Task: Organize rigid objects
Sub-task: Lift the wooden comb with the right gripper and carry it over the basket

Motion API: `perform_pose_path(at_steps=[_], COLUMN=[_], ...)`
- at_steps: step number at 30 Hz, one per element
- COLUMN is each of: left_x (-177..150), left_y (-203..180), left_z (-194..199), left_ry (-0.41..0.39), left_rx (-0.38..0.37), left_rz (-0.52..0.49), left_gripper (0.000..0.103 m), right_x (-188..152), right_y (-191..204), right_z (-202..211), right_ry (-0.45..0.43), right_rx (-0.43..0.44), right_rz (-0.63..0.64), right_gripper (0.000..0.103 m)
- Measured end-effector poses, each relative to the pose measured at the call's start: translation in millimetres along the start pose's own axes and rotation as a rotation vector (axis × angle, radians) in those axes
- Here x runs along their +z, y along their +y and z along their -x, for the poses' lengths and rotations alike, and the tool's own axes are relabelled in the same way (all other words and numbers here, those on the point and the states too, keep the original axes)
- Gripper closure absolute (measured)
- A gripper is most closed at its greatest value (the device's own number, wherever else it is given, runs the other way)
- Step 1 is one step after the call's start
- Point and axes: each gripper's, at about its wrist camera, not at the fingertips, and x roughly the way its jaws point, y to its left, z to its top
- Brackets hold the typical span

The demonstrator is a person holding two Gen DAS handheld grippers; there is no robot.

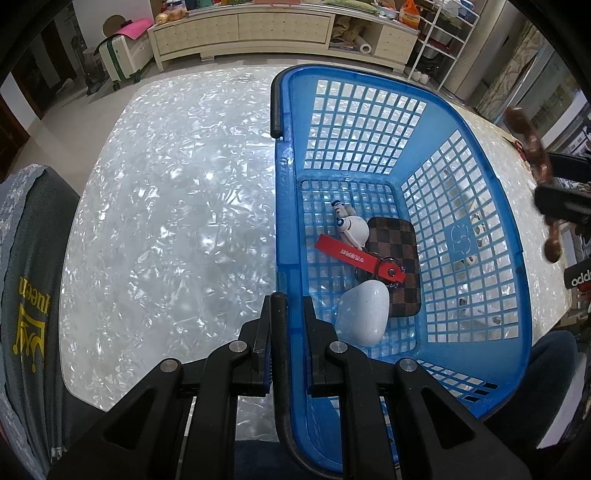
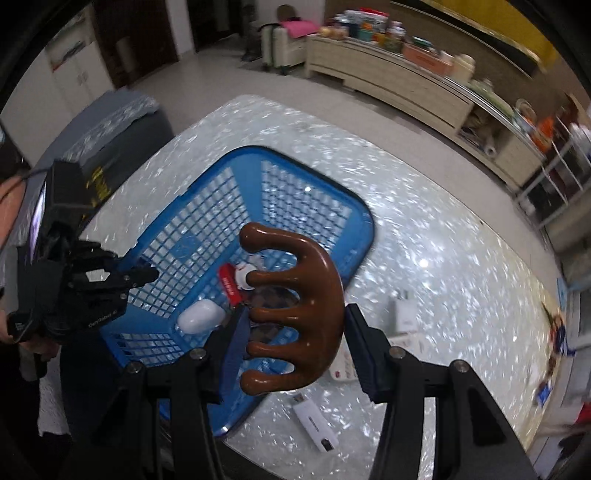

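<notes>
A blue plastic basket point(image 1: 461, 236) stands on the pearly table. It holds a checkered brown wallet point(image 1: 400, 266), a red key strap point(image 1: 354, 254), a white toy figure point(image 1: 351, 225) and a white case point(image 1: 364, 314). My left gripper point(image 1: 291, 306) is shut on the basket's near left rim, beside its black handle point(image 1: 276, 110). My right gripper point(image 2: 295, 332) is shut on a brown wooden massager point(image 2: 295, 302) with several rounded prongs and holds it above the basket point(image 2: 207, 206). The right gripper and the massager point(image 1: 535, 155) also show at the right edge of the left wrist view.
On the table right of the basket lie a white USB stick point(image 2: 314, 421), a white charger point(image 2: 404, 314) and another white device point(image 2: 343, 365). A grey chair back point(image 1: 29, 258) stands at the table's left. A long sideboard point(image 1: 243, 29) runs along the far wall.
</notes>
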Motion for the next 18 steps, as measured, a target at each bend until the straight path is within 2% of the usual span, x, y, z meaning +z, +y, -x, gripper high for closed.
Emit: perform_pose_path(at_steps=[11,18], left_x=[-0.8,-1.5], left_y=[-0.9,-2.2], left_z=[-0.1,0.1], left_ry=[-0.003,-0.002], left_rx=[0.005,0.006], left_rz=[-0.002,-0.011], left_gripper=[0.09,0.089], right_x=[6.2,8.7], right_y=[32.8,32.4], right_z=[-36.6,-61.7], right_ry=[0.045,0.081], right_rx=[0.002,-0.034], right_rz=[0.098,0.11], right_gripper=[0.054,0.054])
